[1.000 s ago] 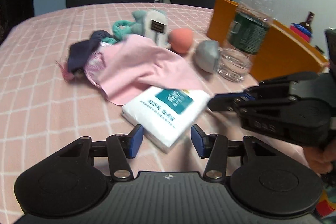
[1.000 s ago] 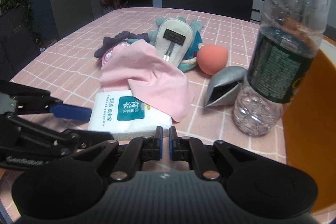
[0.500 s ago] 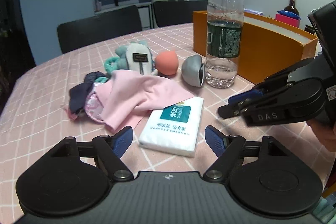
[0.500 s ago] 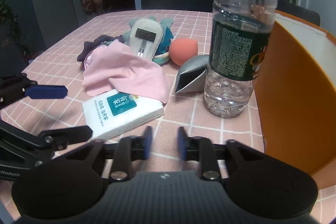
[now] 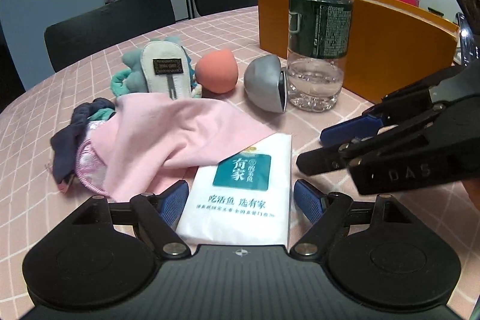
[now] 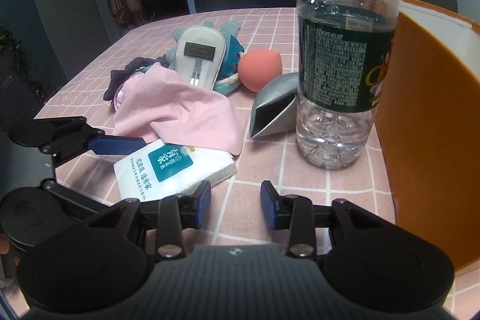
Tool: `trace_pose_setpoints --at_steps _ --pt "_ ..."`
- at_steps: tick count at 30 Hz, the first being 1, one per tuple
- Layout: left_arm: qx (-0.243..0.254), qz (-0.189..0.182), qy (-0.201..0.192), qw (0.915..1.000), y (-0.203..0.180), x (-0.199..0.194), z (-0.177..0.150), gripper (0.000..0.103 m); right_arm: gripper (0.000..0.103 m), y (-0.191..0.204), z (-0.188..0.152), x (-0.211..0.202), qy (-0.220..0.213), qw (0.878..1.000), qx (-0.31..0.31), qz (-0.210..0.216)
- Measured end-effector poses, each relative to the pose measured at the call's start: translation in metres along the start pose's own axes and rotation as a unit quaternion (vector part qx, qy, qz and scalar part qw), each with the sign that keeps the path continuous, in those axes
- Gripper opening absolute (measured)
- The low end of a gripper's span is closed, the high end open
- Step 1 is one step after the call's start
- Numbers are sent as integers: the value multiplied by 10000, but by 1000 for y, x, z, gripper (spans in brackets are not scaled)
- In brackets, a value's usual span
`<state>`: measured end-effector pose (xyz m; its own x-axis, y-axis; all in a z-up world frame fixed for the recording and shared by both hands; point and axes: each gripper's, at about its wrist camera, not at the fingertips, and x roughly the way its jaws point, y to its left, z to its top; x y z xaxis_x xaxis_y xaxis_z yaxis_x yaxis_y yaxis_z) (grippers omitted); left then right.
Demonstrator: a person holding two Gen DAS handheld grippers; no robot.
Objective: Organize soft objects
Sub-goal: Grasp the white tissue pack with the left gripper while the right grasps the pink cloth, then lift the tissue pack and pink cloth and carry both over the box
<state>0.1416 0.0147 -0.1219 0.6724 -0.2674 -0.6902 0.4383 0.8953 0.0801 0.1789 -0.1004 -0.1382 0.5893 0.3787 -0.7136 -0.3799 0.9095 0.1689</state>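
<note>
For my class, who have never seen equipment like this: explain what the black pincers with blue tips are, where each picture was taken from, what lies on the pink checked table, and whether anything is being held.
No robot here: a person holds a hand-held gripper in each hand, each carrying a camera looking along its fingers. One picture comes from the left hand-held gripper, the other from the right hand-held gripper. Each also shows the other from the side.

On the table lie a tissue pack, pink cloth, grey pouch, peach sponge, silver case, water bottle and orange box.

Nothing is held. The left one's open fingers straddle the tissue pack; the right one is open over bare table.
</note>
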Motion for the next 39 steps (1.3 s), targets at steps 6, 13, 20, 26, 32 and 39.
trace_pose_setpoints --at_steps 6,13,20,26,32,39 --pt "-210 -55 -70 9997 -3 6 3 78 37 -3 4 1 8 10000 18 -2" --pt "-408 206 -78 9989 -8 -11 -4 66 53 10 12 -9 -165 9990 -356 203" --pt "-1227 552 -153 9908 14 -52 -27 66 84 36 43 6 -345 9958 -752 385" --pt "-1587 1151 -242 9803 37 -79 -34 66 89 48 66 48 -112 9965 -747 365" --pt "-1788 1242 -367 9753 52 -87 -38 66 71 45 66 77 165 9973 -709 56" --pt "-1757 1152 -290 9773 52 -82 -40 66 10 56 48 57 -3 9935 -1132 -71"
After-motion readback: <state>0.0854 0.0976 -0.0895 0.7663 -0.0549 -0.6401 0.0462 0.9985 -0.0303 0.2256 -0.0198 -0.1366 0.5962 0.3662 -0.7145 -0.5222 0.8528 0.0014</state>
